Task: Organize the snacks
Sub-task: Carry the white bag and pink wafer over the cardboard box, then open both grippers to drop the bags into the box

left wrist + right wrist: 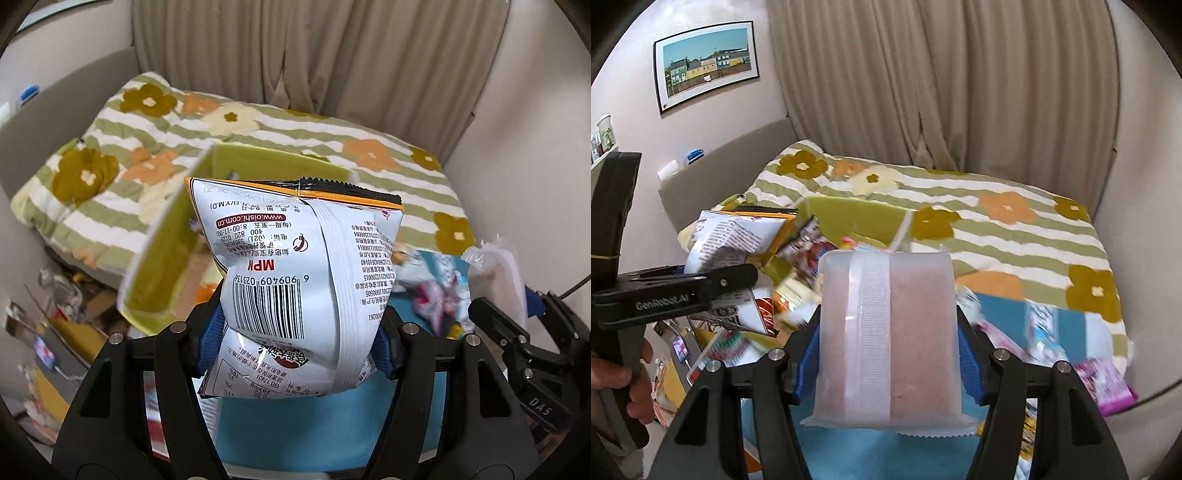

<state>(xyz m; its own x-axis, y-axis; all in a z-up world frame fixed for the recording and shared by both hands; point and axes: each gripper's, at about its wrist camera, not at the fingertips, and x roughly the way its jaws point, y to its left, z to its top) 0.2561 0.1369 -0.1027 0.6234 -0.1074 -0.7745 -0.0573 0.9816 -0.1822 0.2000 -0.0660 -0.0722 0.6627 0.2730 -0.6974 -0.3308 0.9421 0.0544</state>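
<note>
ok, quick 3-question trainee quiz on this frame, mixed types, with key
1. True or false: the left claw is shut on a white crinkly snack bag with a barcode.
2. The right claw holds: A) a can, B) a frosted translucent packet with pinkish contents, C) nothing.
3. What open container lies just beyond both held packs?

Key: 1 true; 2 B; 3 the olive-green cardboard box, on the blue surface before the floral striped quilt.

Chip bag (295,280): glossy crinkled foil-plastic. Wafer pack (890,343): matt frosted plastic (translucent). Blanket (1015,229): soft cloth.
</note>
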